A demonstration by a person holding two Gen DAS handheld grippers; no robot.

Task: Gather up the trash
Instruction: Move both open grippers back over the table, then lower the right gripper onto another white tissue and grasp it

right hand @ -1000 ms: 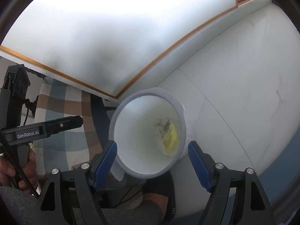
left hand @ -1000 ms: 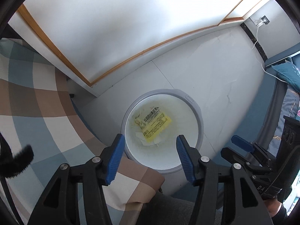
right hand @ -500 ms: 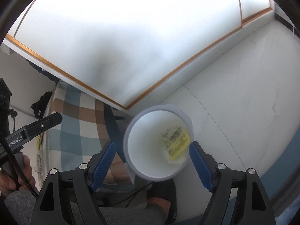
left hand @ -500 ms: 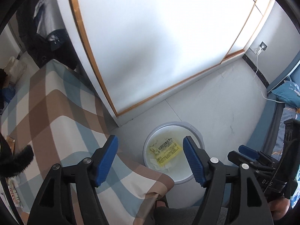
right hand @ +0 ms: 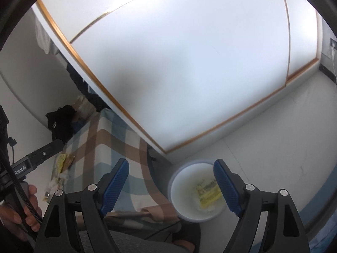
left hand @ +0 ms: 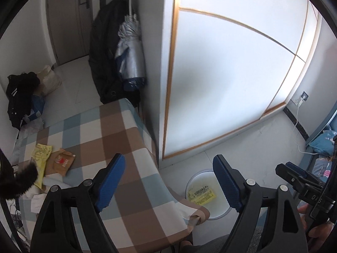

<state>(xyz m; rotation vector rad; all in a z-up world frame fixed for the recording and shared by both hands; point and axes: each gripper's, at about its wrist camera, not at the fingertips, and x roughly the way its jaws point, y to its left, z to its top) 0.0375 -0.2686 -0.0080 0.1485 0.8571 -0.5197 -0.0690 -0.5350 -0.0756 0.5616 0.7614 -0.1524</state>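
Note:
A round white bin [left hand: 194, 181] stands on the floor by the table's near right corner, with a yellow wrapper [left hand: 201, 194] inside; it also shows in the right wrist view [right hand: 185, 194]. On the checked tablecloth [left hand: 101, 139] lie a yellow wrapper [left hand: 41, 158], a brown packet [left hand: 62, 162] and white crumpled paper [left hand: 36, 198] at the left. My left gripper [left hand: 168, 181] is open and empty, above the table's corner. My right gripper [right hand: 170, 187] is open and empty, above the bin's left side.
A white sliding door with a wooden frame [left hand: 227, 73] rises behind the table and bin. Dark coats and a folded umbrella [left hand: 130, 50] hang at the far end. Bags [left hand: 23, 92] lie on the floor at far left. A bed with blue bedding [left hand: 322, 143] is right.
Both grippers have lifted and tilted up from the bin. The table top with its wrappers has come into the left view, and the bin now looks smaller and lower.

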